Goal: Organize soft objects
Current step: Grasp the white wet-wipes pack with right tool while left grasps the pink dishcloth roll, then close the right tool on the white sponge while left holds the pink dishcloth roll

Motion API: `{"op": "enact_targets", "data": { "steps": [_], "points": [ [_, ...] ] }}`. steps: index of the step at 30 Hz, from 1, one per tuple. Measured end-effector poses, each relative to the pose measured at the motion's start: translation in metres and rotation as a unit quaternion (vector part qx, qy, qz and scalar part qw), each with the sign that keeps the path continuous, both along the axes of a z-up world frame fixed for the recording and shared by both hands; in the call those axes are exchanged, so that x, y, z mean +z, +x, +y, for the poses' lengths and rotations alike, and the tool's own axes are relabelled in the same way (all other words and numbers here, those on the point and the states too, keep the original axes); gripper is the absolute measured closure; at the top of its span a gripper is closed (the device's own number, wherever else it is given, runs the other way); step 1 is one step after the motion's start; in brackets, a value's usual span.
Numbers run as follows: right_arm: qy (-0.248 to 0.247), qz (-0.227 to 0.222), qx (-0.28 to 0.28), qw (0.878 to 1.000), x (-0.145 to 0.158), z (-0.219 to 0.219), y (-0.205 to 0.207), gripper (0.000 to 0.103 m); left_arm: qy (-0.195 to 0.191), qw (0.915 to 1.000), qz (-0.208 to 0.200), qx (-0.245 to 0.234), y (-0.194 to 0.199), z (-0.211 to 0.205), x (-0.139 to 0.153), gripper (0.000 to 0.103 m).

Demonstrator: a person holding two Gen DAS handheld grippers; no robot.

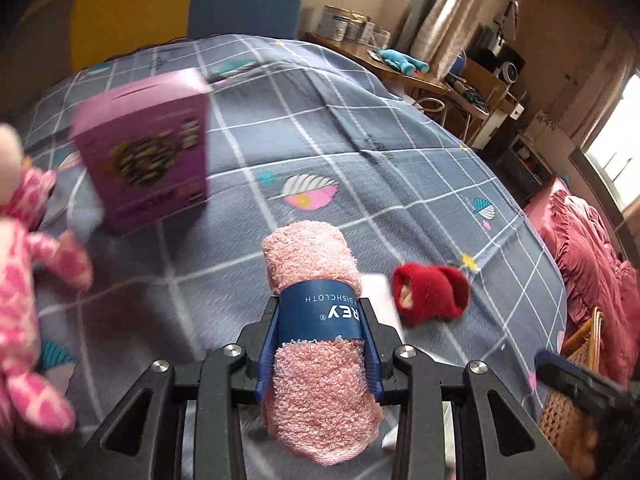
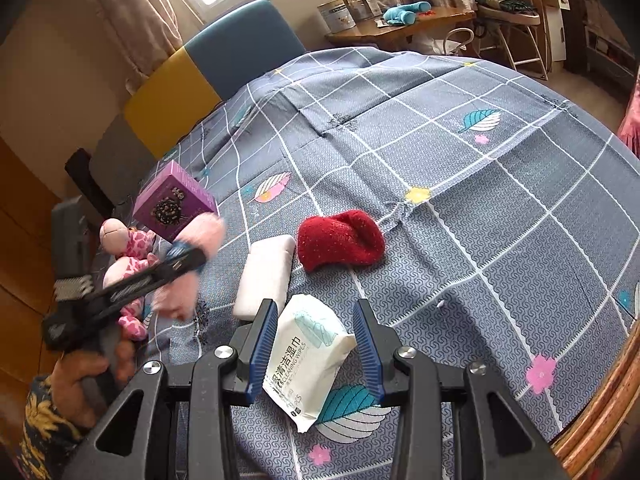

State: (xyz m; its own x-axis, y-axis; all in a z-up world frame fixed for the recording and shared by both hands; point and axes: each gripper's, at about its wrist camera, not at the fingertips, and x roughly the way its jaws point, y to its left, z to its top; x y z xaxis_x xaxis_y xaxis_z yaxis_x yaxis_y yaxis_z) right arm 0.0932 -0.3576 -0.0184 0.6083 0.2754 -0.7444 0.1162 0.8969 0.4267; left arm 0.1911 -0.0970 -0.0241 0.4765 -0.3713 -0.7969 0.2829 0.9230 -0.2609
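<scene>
The left gripper [image 1: 320, 320] tilts steeply down toward the bed [image 1: 360, 152], and its blue pads are pinched hard against the rolled pink dishcloth [image 1: 316, 312], squeezing it at the dark blue paper band. The roll runs lengthwise between the jaws, one fluffy end sticking out beyond the fingertips and the other bulging back toward the camera. From the right wrist view that same gripper [image 2: 188, 258] shows as a blurred black tool carried by the person's left hand [image 2: 88, 376], fingers curled round the handle, a patterned sleeve [image 2: 40, 432] at the wrist. It reaches out over the left side of the bed with the pink roll [image 2: 204, 236] in its tip.

Beyond the left jaws and off to their left stands a purple box [image 1: 148, 152], blurred. Further left lies a pink spotted plush toy [image 1: 28, 280]. Just right of the left jaws lie a red knitted sock bundle [image 1: 432, 292] and a white block [image 1: 382, 296], the block partly hidden behind the right finger.

The right gripper [image 2: 316, 320] also points down at the bedcover. Its jaws are partly open around a white pack of cleaning wipes [image 2: 308, 356], which lies tilted on the cover between them. The left pad appears to touch the pack's edge, while a clear gap shows at the right pad, so there is no real grip. Ahead of these jaws and slightly left is the white block [image 2: 266, 276]; straight ahead is the red sock bundle [image 2: 340, 240].
</scene>
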Motion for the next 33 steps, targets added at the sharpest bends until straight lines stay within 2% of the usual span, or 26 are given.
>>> {"op": "enact_targets", "data": {
  "steps": [3, 8, 13, 17, 20, 25, 27, 33],
  "points": [
    [-0.003, 0.005, -0.002, 1.0, -0.001, 0.0, 0.0, 0.064, 0.011, 0.9997, 0.009, 0.018, -0.029, 0.031, -0.009, 0.066],
    [-0.018, 0.025, -0.002, 1.0, -0.004, 0.004, 0.004, 0.064, 0.05, 0.9979, 0.021, 0.034, -0.082, 0.071, -0.032, 0.066],
    [-0.066, 0.049, 0.012, 0.997, -0.007, 0.021, 0.011, 0.064, 0.083, 0.9945, 0.01, 0.063, -0.122, 0.098, -0.051, 0.063],
    [-0.069, 0.055, 0.048, 0.995, -0.008, 0.05, 0.026, 0.064, 0.079, 0.9946, -0.013, 0.066, -0.131, 0.098, -0.056, 0.061],
    [-0.092, 0.048, 0.072, 0.992, -0.009, 0.077, 0.045, 0.058, 0.075, 0.9945, -0.015, 0.072, -0.129, 0.099, -0.057, 0.061],
    [-0.131, 0.069, 0.08, 0.986, -0.03, 0.103, 0.084, 0.04, 0.074, 0.9946, -0.016, 0.072, -0.128, 0.1, -0.058, 0.061],
    [-0.134, 0.081, 0.08, 0.984, -0.04, 0.106, 0.096, 0.036, 0.077, 0.9944, -0.017, 0.071, -0.128, 0.1, -0.058, 0.061],
    [-0.145, 0.104, 0.081, 0.981, -0.06, 0.113, 0.114, 0.035, 0.077, 0.9939, -0.023, 0.076, -0.129, 0.099, -0.06, 0.06]
  ]
}}
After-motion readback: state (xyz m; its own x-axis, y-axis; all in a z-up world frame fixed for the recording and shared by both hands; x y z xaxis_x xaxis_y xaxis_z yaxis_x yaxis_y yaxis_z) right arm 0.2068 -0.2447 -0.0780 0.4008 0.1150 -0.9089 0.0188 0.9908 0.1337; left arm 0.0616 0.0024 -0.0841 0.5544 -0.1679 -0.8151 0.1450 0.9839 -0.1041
